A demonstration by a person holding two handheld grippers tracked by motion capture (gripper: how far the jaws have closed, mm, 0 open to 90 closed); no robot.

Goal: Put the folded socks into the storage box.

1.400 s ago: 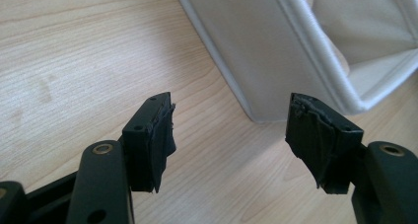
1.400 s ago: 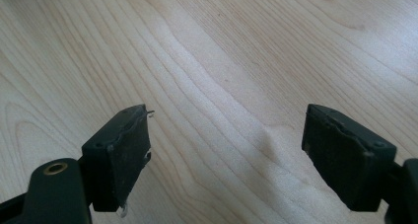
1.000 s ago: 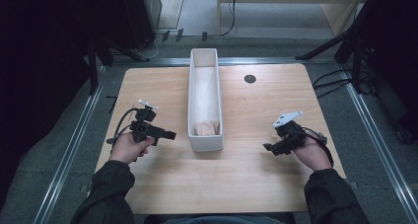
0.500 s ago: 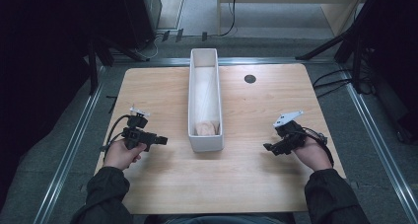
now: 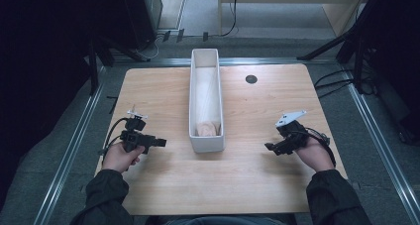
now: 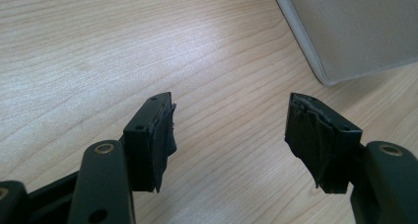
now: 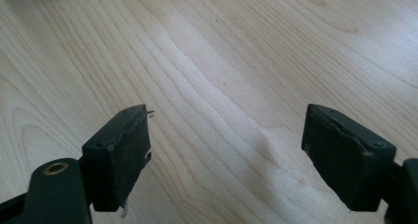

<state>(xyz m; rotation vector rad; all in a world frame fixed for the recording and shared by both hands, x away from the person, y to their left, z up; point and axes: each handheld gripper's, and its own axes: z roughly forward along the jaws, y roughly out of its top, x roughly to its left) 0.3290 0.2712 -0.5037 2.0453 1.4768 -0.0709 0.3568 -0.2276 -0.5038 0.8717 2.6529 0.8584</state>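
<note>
Work looks finished or paused: pale item point(image 5: 208, 128) lies in the white tray point(image 5: 205, 143) at frame centre, while left tool point(image 5: 159, 142) and right tool point(image 5: 268, 146) hover released, empty, above tabletop point(image 5: 247, 175).

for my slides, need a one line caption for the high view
Two open hand-held grippers, left gripper and right gripper, flank a long white bin on a wooden table.
</note>
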